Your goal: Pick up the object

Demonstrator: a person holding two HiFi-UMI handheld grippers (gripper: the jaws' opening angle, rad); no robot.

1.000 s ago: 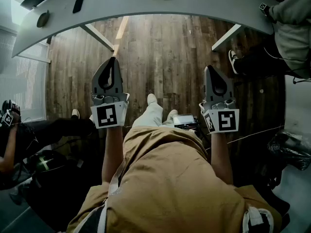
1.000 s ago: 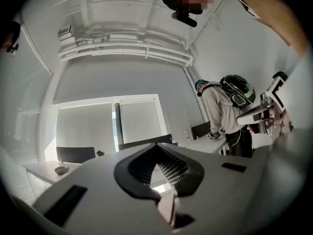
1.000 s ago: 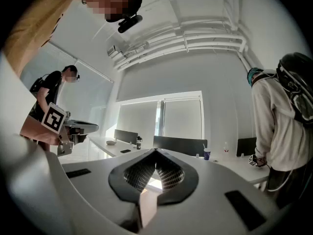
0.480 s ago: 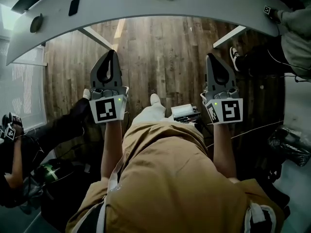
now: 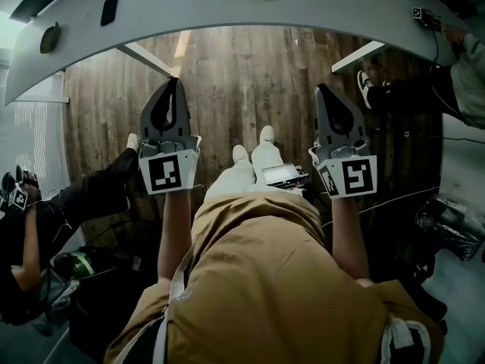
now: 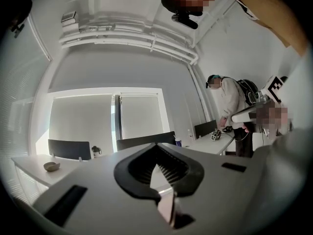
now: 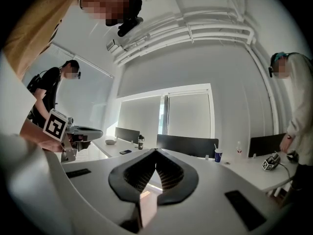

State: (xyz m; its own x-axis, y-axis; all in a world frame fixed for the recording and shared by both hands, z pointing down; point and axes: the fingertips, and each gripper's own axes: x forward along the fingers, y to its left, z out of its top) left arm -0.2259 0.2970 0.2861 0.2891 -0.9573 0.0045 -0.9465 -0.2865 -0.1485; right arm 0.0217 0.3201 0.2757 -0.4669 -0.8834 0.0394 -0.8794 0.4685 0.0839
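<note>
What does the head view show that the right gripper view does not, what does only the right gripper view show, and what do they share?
Only the head view: the wooden floor, the wearer's tan shirt and pale shoes. Only the right gripper view: the window blinds, ceiling pipes, black chairs and a blue cup. Both: the white table and the right gripper, its tongs closed with nothing between them.

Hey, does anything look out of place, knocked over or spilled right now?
Nothing stands out. The left gripper and right gripper are shut and empty above the wooden floor, short of the white table. Nothing looks spilled or tipped.
</note>
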